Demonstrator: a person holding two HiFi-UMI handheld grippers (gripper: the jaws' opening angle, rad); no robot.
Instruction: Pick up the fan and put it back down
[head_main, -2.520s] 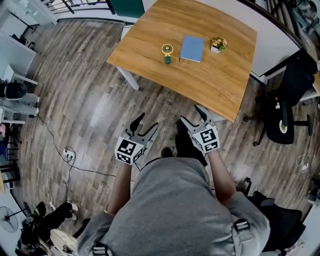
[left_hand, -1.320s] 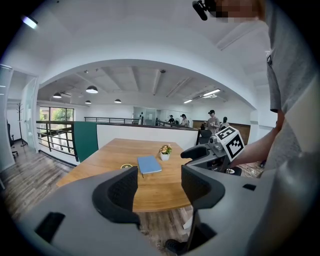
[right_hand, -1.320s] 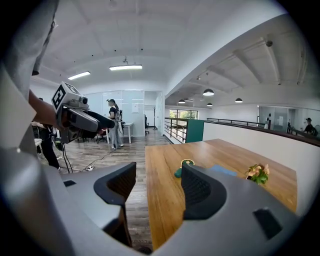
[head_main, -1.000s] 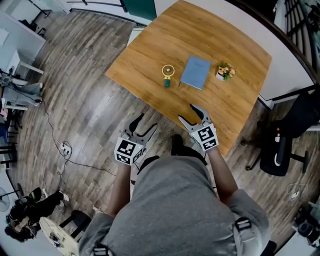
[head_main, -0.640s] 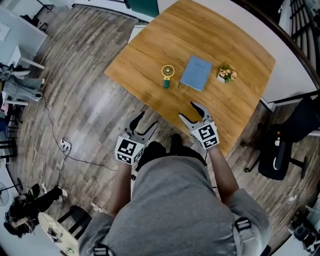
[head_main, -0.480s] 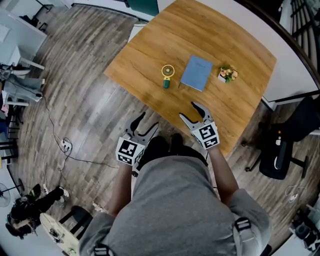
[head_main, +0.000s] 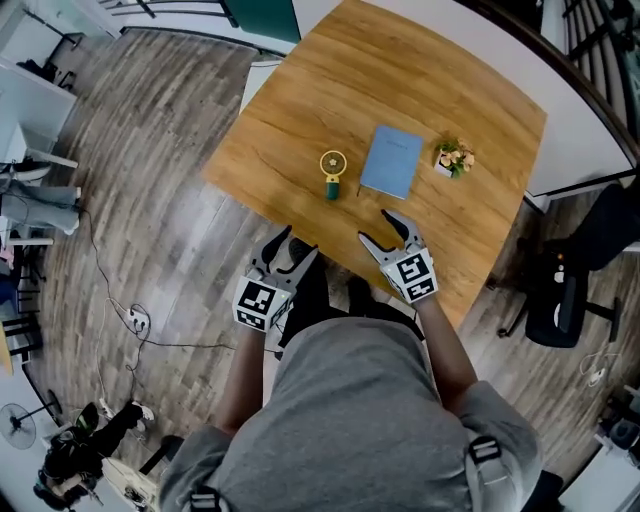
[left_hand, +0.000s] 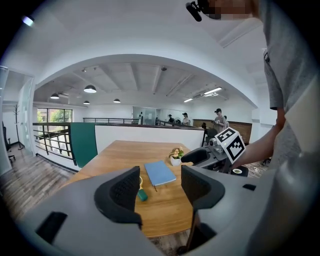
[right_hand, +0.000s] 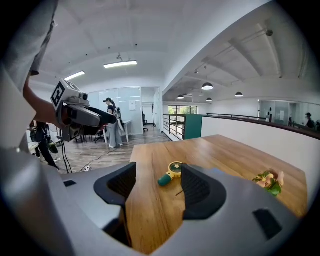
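A small yellow hand fan with a green handle lies flat on the wooden table, left of a blue notebook. It also shows between the right gripper's jaws in the distance and partly behind the left jaw of the left gripper. My left gripper hovers at the table's near edge, open and empty. My right gripper is over the near part of the table, open and empty, well short of the fan.
A blue notebook lies beside the fan, with a small potted flower to its right. A black office chair stands right of the table. Cables lie on the wood floor at the left. People stand in the background.
I have stepped closer to the table. Both grippers have moved forward; the left one now reaches the table's near edge and the right one is further over the tabletop. Jaws unchanged.
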